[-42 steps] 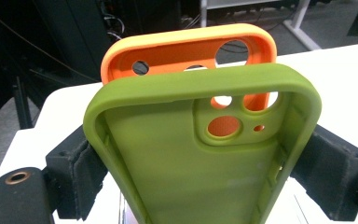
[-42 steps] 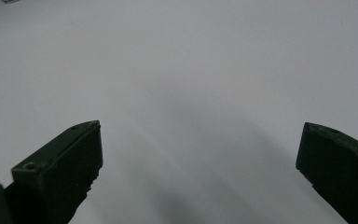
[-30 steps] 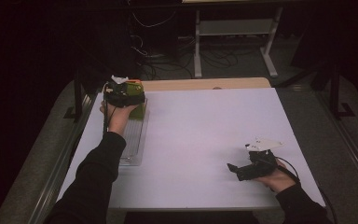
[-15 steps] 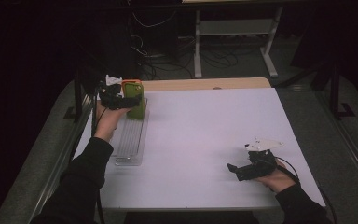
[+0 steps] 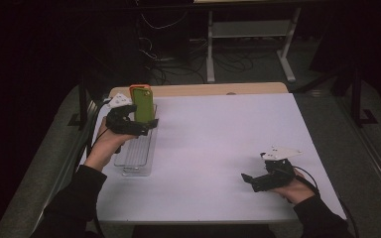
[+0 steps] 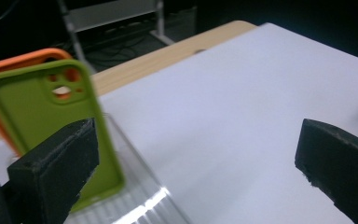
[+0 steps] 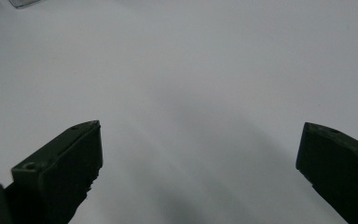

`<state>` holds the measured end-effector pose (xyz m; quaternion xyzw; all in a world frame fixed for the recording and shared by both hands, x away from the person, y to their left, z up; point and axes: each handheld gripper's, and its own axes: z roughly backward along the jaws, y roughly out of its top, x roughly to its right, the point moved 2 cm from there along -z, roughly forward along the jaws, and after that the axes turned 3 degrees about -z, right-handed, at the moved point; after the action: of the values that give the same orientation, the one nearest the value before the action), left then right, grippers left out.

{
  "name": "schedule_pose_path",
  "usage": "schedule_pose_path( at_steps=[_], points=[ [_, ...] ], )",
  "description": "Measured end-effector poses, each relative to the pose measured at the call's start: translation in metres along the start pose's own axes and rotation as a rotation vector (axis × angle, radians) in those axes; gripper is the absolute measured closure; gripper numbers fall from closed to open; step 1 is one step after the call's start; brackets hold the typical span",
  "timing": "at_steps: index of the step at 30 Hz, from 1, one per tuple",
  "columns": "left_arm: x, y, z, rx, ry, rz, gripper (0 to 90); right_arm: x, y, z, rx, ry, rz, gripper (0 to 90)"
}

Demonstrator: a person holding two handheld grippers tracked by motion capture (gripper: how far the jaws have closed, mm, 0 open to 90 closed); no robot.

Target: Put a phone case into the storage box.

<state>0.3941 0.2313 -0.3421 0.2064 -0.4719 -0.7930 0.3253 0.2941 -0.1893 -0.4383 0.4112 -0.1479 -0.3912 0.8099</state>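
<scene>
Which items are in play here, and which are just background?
In play: green phone case, orange phone case, clear ribbed plastic rack, left gripper.
Lying about: right gripper, white table, metal shelf frame, floor cables.

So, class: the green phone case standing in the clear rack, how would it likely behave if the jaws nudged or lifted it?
The green phone case stands upright in the clear rack, leaning by the orange case, so a nudge would probably tip it. It is a thin hollow shell, so likely light. It looks soft, so it may flex under a squeeze.
</scene>
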Motion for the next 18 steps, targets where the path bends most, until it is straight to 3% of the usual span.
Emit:
schedule_pose_path(
  at_steps=[7, 18],
  points=[
    [0.021, -0.017, 0.011, -0.003, -0.085, -0.031, 0.0, -0.001, 0.002, 0.003, 0.004, 0.01, 0.002, 0.0],
    [0.042, -0.052, 0.015, -0.031, -0.144, -0.036, 0.0, 0.0, 0.004, 0.004, 0.02, 0.019, 0.007, 0.0]
  ],
)
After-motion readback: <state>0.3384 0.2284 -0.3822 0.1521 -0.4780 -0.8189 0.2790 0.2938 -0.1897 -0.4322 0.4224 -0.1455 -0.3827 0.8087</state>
